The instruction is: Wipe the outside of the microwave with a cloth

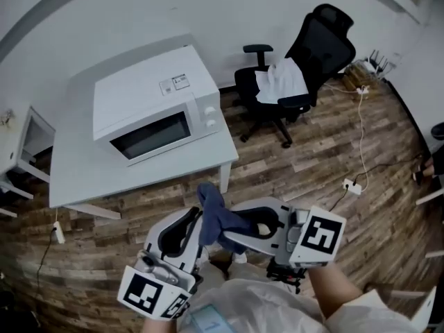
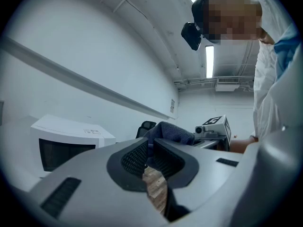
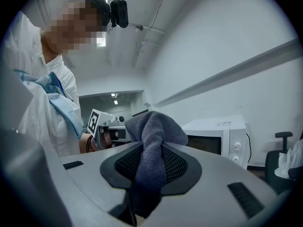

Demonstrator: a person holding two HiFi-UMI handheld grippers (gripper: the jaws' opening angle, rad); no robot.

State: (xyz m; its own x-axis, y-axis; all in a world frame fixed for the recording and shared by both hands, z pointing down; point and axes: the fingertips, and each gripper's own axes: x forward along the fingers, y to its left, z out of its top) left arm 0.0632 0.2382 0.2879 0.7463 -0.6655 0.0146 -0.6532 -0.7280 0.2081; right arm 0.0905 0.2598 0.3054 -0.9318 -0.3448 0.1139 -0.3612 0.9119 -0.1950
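white worktop [image 1: 90,179], microwave [image 1: 152,103] on it. well short of microwave, right gripper [image 3: 150,167] and left gripper [image 2: 150,157] both clamped on cloth [image 1: 215,217]. wiping looks unstarted, all left.

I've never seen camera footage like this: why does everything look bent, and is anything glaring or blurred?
Head view: the wide lens bows the floorboards and skews the microwave. Left gripper view: the ceiling light glares white, the wall rail curves. Right gripper view: the cloth looks sharp, the picture's edges darken.
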